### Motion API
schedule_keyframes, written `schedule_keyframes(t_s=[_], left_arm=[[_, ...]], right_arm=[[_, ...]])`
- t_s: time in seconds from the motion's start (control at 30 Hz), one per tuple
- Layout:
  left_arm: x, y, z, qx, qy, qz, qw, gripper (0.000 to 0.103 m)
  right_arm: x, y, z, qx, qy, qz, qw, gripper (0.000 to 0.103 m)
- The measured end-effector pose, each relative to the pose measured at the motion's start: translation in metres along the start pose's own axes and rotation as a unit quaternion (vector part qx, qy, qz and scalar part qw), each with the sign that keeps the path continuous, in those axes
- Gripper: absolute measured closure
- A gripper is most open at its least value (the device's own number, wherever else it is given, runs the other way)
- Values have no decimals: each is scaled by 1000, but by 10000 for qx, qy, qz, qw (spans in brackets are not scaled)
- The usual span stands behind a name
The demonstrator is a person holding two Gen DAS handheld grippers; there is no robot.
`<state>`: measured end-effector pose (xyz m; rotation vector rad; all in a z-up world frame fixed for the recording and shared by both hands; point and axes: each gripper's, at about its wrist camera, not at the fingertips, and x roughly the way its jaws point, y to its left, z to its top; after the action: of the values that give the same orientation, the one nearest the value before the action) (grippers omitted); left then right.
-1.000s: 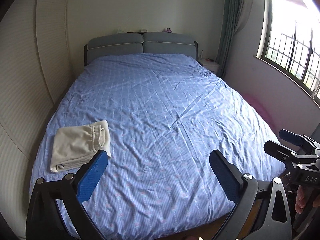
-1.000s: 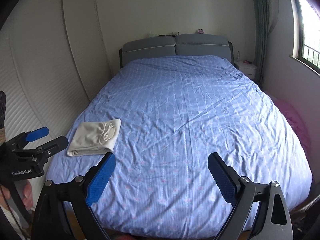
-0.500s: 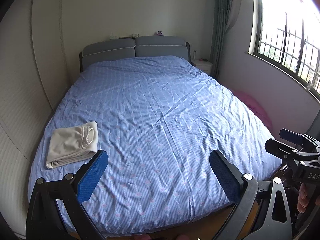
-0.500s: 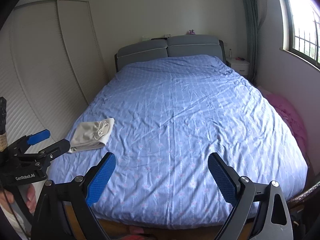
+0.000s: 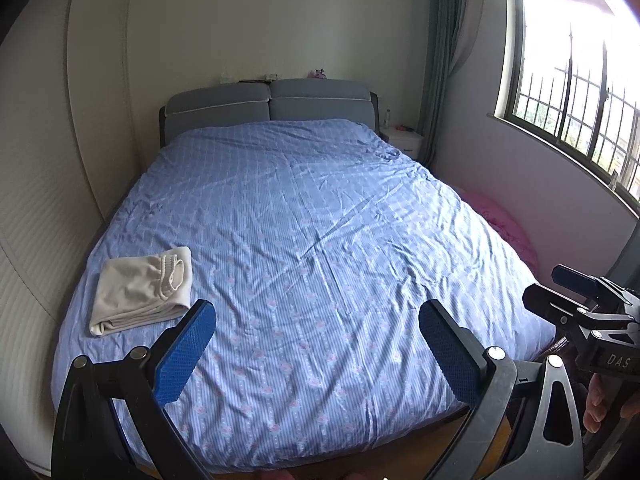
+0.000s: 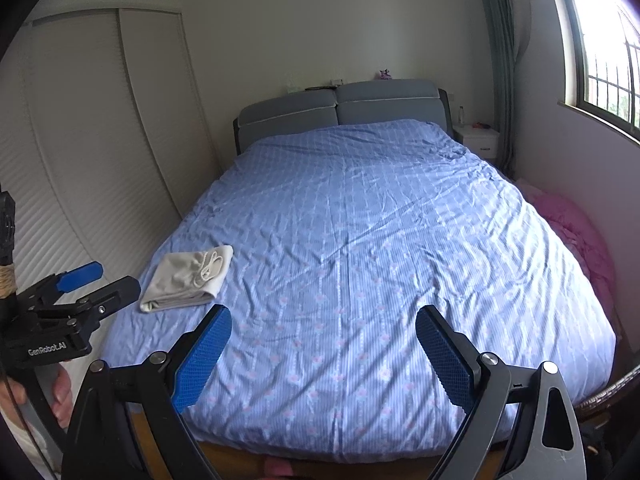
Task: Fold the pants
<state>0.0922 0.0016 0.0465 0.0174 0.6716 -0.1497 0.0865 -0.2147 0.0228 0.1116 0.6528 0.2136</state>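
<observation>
Jaws: both spread wide and empty, left gripper (image 5: 316, 344) and right gripper (image 6: 322, 346) held off the bed's foot.
Pants (image 5: 142, 290): folded compact on the blue bedspread (image 5: 320, 240), near its left edge, parked aside, apparently finished.

Black hand-held gripper (image 5: 316, 344) frames, blue textured pads (image 6: 202, 362), silver screws, "GenRobot.AI" marking.

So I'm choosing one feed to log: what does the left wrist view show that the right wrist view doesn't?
Only the left wrist view shows the open right claw from outside and barred window panes. Only the right wrist view shows the open left claw and white louvred wardrobe doors. Both show the folded cream pants on the blue patterned bedspread.
</observation>
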Motion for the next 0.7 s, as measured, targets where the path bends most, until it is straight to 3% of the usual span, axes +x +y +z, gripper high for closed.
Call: schedule_keyframes(t_s=[0.57,0.7], left_arm=[[-13,-4,2,-50,-62,-344,9994,0],[-15,-6,3,26,-113,-225,9997,0]], right_arm=[[-10,0,1,-19,-58,-72,10000,9],[-11,-1,1,-24,-59,-76,10000,9]])
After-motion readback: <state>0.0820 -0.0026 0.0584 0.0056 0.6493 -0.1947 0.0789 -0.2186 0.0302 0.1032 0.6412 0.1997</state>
